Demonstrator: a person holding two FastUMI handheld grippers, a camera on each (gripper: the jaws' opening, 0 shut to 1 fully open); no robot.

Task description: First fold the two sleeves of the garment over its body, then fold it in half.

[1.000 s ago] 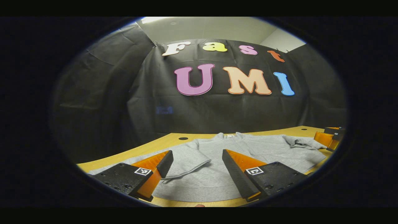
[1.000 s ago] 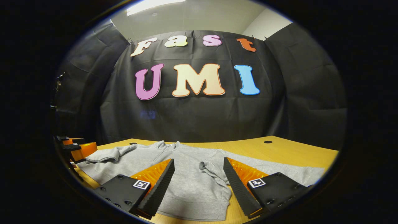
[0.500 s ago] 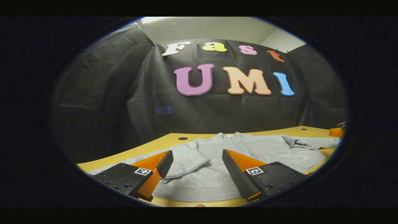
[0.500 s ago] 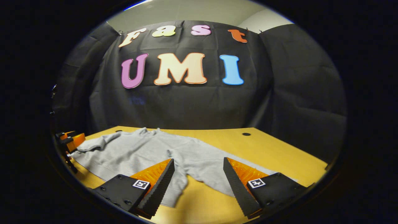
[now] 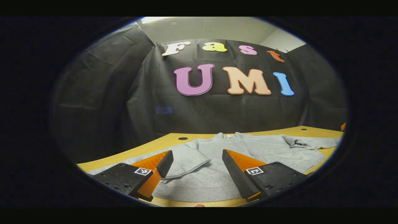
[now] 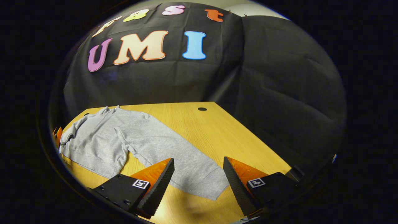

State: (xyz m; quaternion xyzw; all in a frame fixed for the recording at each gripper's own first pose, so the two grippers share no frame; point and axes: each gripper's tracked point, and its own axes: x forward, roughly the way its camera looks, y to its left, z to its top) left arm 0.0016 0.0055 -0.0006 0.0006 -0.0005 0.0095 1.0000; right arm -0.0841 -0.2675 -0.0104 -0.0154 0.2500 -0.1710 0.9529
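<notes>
A grey sweatshirt (image 5: pixel 236 149) lies flat on the wooden table (image 5: pixel 149 149), collar away from me. In the left gripper view its left sleeve (image 5: pixel 189 158) lies folded over the body, with the cuff just beyond my left gripper (image 5: pixel 196 160), which is open and holds nothing. In the right gripper view the sweatshirt (image 6: pixel 93 140) lies at the left and its right sleeve (image 6: pixel 168 149) stretches straight out over the table. The cuff (image 6: pixel 208 186) of that sleeve lies between and below the fingers of my right gripper (image 6: pixel 198 160), which is open and hovers above it.
The table (image 6: pixel 217 133) has bare wood to the right of the sleeve, up to its edge by the black cloth wall. A small cable hole (image 6: pixel 202 109) sits near the back edge; another hole (image 5: pixel 183 138) lies behind the garment's left shoulder.
My right gripper has swung right, from over the garment's body out to the end of the right sleeve, and tipped downward. It has left the left gripper view. The left gripper has not moved.
</notes>
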